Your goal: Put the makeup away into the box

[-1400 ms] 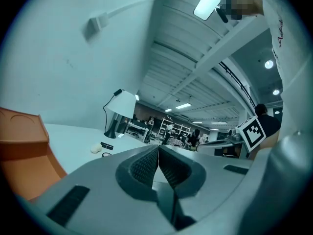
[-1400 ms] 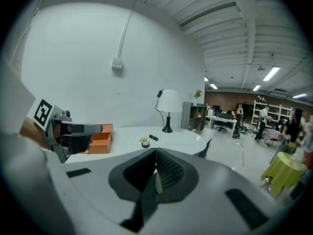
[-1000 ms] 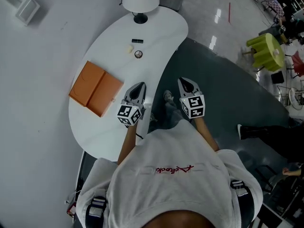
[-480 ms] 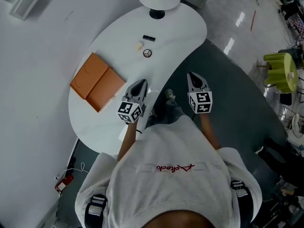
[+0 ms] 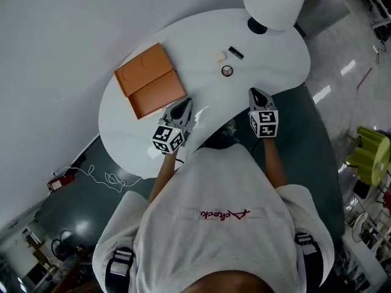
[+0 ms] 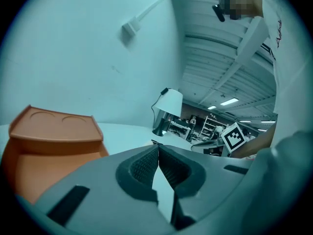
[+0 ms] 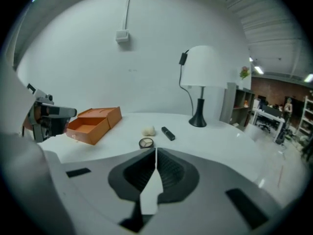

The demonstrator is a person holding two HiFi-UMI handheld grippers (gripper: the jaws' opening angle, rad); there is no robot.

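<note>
We hold a gripper in each hand by the near edge of the white tabletop [image 5: 125, 136]. Our left gripper [image 5: 181, 104] has its jaws pressed together, and nothing is in them. Our right gripper [image 5: 256, 93] is pressed together too, and it is empty as well.

The orange box [image 5: 150, 82] lies open on the tabletop, with its lid swung back. It sits just past our left gripper and a bit to the left. In the left gripper view it fills the left side, very near.

The makeup is out on the tabletop, not in the box. There is a round compact [image 5: 227, 71], a pale sponge [image 5: 220, 57] and a black tube [image 5: 236, 52]. They lie close together, between the box and the white lamp [image 5: 275, 2]. In the right gripper view the round compact sits right ahead of the jaw tips, but apart from them. The sponge and the tube lie just behind it.
</note>
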